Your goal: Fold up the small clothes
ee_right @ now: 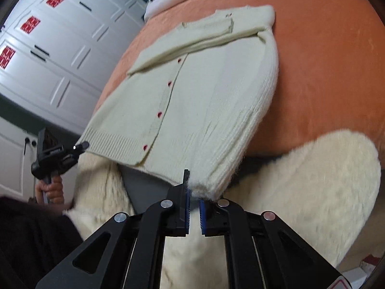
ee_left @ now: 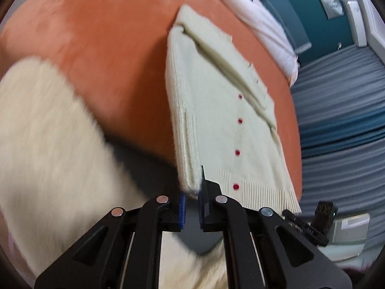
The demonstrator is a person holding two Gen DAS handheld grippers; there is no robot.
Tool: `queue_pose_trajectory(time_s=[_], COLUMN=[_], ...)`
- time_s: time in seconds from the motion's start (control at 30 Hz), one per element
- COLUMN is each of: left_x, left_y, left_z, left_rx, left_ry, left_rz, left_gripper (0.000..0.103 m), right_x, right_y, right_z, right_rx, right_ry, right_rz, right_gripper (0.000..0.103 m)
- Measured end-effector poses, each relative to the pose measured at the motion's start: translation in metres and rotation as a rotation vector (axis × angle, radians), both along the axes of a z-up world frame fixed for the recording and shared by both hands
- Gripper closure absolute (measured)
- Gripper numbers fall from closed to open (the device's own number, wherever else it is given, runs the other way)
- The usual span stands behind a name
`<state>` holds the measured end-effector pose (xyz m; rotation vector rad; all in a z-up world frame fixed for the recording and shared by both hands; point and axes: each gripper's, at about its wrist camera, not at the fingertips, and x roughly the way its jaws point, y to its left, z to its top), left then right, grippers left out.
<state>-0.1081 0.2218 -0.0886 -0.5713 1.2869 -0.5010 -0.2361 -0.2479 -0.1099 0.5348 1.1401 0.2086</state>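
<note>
A cream knit cardigan [ee_left: 216,110] with red buttons lies on an orange bed cover [ee_left: 108,48], its sleeves folded across the chest. Its hem end is raised off the bed. My left gripper [ee_left: 192,192] is shut on the hem's left corner, the knit pinched between the blue pads. The right gripper [ee_left: 320,216] shows at the hem's far right corner. In the right wrist view my right gripper [ee_right: 194,192] is shut on the right corner of the cardigan [ee_right: 204,91]. There the left gripper [ee_right: 60,155], held by a hand [ee_right: 50,190], is at the left corner.
Fluffy cream fabric [ee_left: 48,132] [ee_right: 312,180] lies below the hem, at the near edge of the bed. White bedding [ee_left: 264,24] is heaped at the far side. A grey striped floor [ee_left: 336,120] is to the right. A white wardrobe with red stickers [ee_right: 48,36] stands on the left.
</note>
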Motion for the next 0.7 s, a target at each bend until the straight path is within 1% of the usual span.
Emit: queue_pose_trajectory(time_s=[0.1, 0.17, 0.2, 0.23, 0.27, 0.33, 0.37, 0.4, 0.43, 0.47, 0.5, 0.53, 0.57, 0.6, 0.63, 0.67, 0.7], left_x=[-0.031, -0.034, -0.028, -0.016, 0.0, 0.041, 0.065, 0.088, 0.115, 0.139, 0.163, 0.189, 0.208, 0.221, 0.224, 0.223, 0.222], left_y=[0.008, 0.013, 0.015, 0.015, 0.014, 0.007, 0.001, -0.005, -0.013, -0.02, -0.027, -0.036, -0.042, -0.045, -0.046, -0.041, -0.037], left_z=[0.005, 0.027, 0.041, 0.059, 0.076, 0.1, 0.107, 0.108, 0.106, 0.099, 0.089, 0.075, 0.062, 0.05, 0.043, 0.035, 0.031], left_rx=[0.006, 0.01, -0.007, -0.032, -0.045, -0.081, -0.082, -0.076, -0.077, -0.073, -0.068, -0.046, -0.003, 0.047, 0.068, 0.063, 0.046], left_ry=[0.06, 0.043, 0.018, -0.029, -0.088, -0.209, -0.268, -0.31, -0.34, -0.35, -0.344, -0.335, -0.319, -0.309, -0.3, -0.276, -0.259], left_rz=[-0.044, -0.038, -0.021, -0.005, 0.004, 0.005, 0.011, 0.017, 0.036, 0.055, 0.059, 0.078, 0.109, 0.138, 0.165, 0.183, 0.198], left_gripper=[0.097, 0.097, 0.097, 0.097, 0.097, 0.097, 0.097, 0.097, 0.096, 0.094, 0.092, 0.086, 0.078, 0.067, 0.062, 0.06, 0.055], right_x=[-0.035, -0.046, -0.045, -0.04, -0.029, 0.003, 0.022, 0.043, 0.065, 0.089, 0.111, 0.131, 0.147, 0.16, 0.167, 0.169, 0.166], right_y=[0.012, 0.011, 0.007, 0.001, -0.007, -0.029, -0.042, -0.057, -0.07, -0.078, -0.087, -0.093, -0.097, -0.1, -0.099, -0.097, -0.093], right_z=[-0.007, 0.0, 0.01, 0.023, 0.038, 0.07, 0.082, 0.089, 0.089, 0.084, 0.075, 0.065, 0.053, 0.042, 0.033, 0.028, 0.026], right_rx=[0.03, 0.063, 0.088, 0.101, 0.102, 0.094, 0.103, 0.118, 0.145, 0.172, 0.146, 0.078, 0.026, -0.002, -0.014, -0.006, 0.001], right_ry=[0.093, 0.108, 0.089, 0.052, -0.004, -0.152, -0.232, -0.307, -0.357, -0.397, -0.418, -0.416, -0.393, -0.361, -0.337, -0.334, -0.348], right_rz=[0.061, 0.064, 0.05, 0.034, 0.015, -0.042, -0.081, -0.14, -0.188, -0.218, -0.263, -0.336, -0.401, -0.461, -0.506, -0.532, -0.546], right_gripper=[0.096, 0.096, 0.097, 0.097, 0.097, 0.097, 0.097, 0.097, 0.097, 0.097, 0.096, 0.086, 0.082, 0.079, 0.078, 0.078, 0.072])
